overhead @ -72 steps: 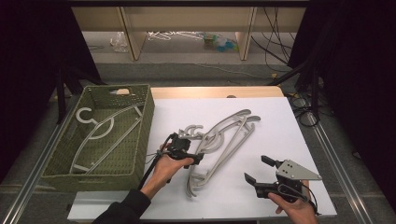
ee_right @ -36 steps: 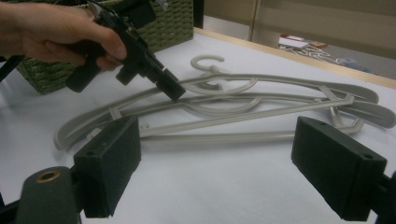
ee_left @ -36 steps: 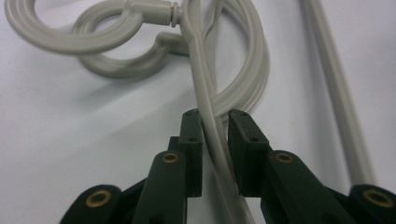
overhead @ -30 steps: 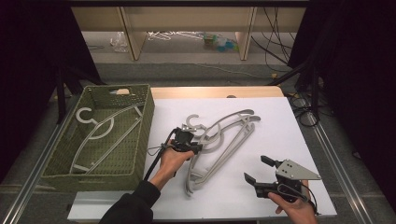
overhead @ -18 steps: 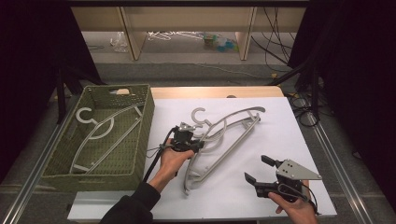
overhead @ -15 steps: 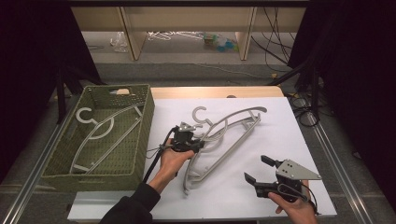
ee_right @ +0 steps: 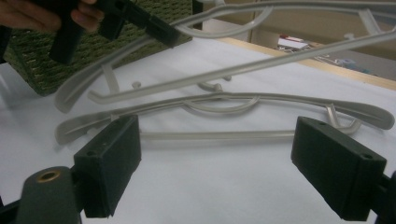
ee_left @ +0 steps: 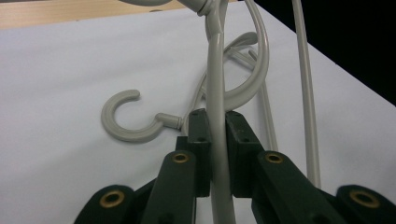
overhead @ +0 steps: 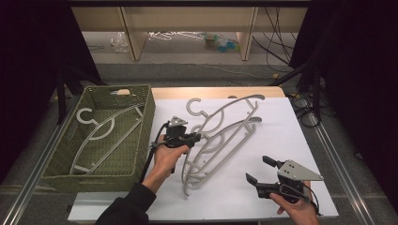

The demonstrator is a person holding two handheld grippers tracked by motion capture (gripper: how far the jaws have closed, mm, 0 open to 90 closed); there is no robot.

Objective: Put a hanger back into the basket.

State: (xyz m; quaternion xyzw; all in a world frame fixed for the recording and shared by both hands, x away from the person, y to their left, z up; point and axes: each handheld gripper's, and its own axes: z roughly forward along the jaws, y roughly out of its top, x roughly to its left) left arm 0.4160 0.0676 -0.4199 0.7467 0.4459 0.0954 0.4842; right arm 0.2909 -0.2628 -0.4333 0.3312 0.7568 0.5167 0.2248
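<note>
My left gripper is shut on the bar of a grey plastic hanger and holds it tilted above the white table top. In the left gripper view the pads clamp that bar. A second grey hanger lies flat on the table beneath it, its hook resting on the white surface. My right gripper stands open near the table's front right, nothing between its jaws. It faces both hangers, and the left gripper shows beyond them.
A green woven basket sits at the table's left with one grey hanger inside. Behind the table stand wooden shelf legs with litter on the floor. Cables run off the right edge.
The left gripper has risen with the hanger. The hanger's hook and upper arm have moved toward the table's far side. The right gripper has stayed where it was.
</note>
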